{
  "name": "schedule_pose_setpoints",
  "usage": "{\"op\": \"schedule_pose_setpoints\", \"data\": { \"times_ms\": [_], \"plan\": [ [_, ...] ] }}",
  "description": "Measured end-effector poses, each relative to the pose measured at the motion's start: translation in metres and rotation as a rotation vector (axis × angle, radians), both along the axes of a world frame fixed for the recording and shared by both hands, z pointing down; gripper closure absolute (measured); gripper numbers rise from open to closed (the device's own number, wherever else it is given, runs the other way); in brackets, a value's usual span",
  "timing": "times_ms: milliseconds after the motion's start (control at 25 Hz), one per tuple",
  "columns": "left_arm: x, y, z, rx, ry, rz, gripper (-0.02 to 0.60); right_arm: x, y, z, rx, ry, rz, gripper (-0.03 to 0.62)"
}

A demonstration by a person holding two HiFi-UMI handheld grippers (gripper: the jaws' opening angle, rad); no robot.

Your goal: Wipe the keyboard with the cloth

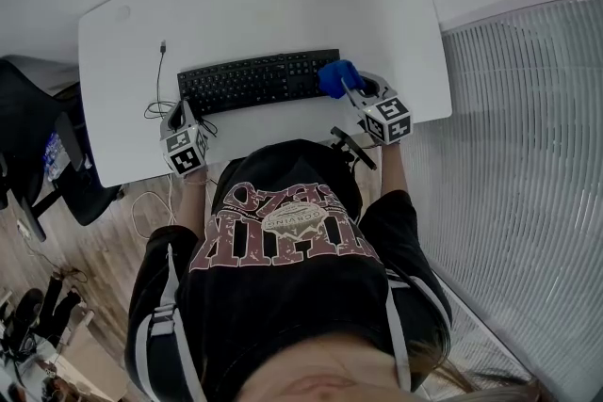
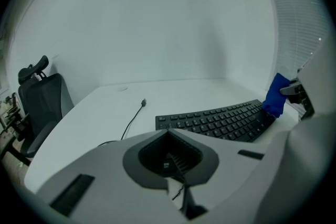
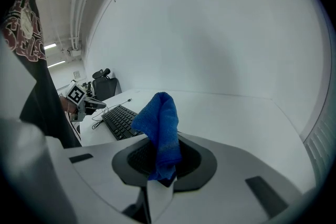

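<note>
Looking down in the head view, a black keyboard (image 1: 254, 80) lies across the middle of a white table (image 1: 264, 5), closer to the person's edge. The right gripper (image 1: 350, 92) holds a blue cloth (image 1: 336, 76) against the keyboard's right end. The left gripper (image 1: 180, 116) sits at the keyboard's left end, near the table's near edge. A thin cable (image 1: 160, 71) trails over the table on that side, and a dark chair (image 1: 38, 146) stands off the table's left edge.

In the left gripper view, the fingers of the left gripper (image 2: 170, 157) are drawn together with nothing between them. The keyboard (image 2: 220, 120) stretches away to the right, with the cloth (image 2: 276, 94) at its far end.

In the right gripper view, the fingers of the right gripper (image 3: 163, 176) are clamped on the cloth (image 3: 160, 123), which stands up out of them in a folded bunch. The keyboard (image 3: 119, 120) runs off to the left towards the other gripper (image 3: 86, 102).
</note>
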State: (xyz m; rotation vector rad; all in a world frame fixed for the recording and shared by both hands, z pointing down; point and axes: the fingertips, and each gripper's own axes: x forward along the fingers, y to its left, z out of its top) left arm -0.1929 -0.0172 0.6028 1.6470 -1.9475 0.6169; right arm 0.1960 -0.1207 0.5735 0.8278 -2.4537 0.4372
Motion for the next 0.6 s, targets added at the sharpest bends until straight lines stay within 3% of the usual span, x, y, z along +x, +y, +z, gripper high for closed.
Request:
{"op": "schedule_pose_setpoints", "data": {
  "times_ms": [280, 600],
  "plan": [
    [0.02, -0.023, -0.007, 0.044, 0.022, 0.067, 0.549, -0.039, -0.004, -0.008, 0.041, -0.035, -0.032, 0.53],
    [0.069, -0.046, -0.037, 0.124, 0.056, 0.159, 0.548, -0.073, -0.009, -0.023, 0.09, -0.078, -0.043, 0.53]
  ]
}}
